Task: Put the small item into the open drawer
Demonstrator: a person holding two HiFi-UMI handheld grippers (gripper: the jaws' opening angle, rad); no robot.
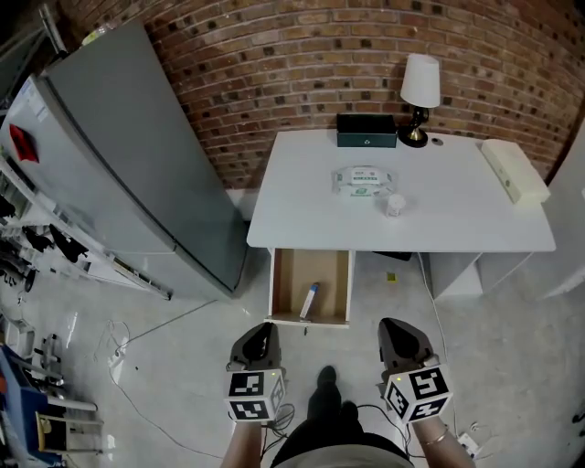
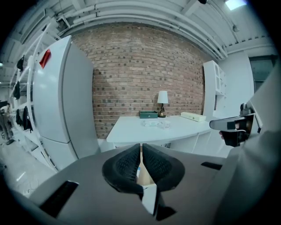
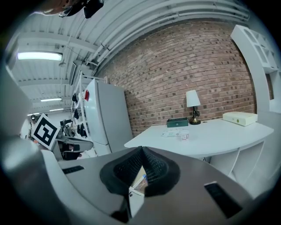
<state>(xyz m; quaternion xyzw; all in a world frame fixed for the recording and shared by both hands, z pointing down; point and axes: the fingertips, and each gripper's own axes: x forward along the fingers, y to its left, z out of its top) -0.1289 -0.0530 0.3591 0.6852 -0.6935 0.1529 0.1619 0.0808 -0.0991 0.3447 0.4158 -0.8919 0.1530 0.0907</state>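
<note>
Left hand-held gripper (image 1: 263, 331) and right hand-held gripper (image 1: 398, 327) clenched empty; drawer (image 1: 277, 285) partly hidden under table (image 1: 457, 224)

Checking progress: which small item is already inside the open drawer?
The slim white tube with a blue end, lying in the drawer; the wipes pack and small white jar sit on the tabletop.

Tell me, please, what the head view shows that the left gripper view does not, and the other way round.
Only the head view: the open drawer seen from above, with the small item lying inside, and the person's legs. Only the left gripper view: the ceiling pipes, the tall white shelf unit, and the left gripper close up, its jaws shut with nothing held. Both: the fridge, brick wall, white table, lamp, green box and right gripper.
</note>
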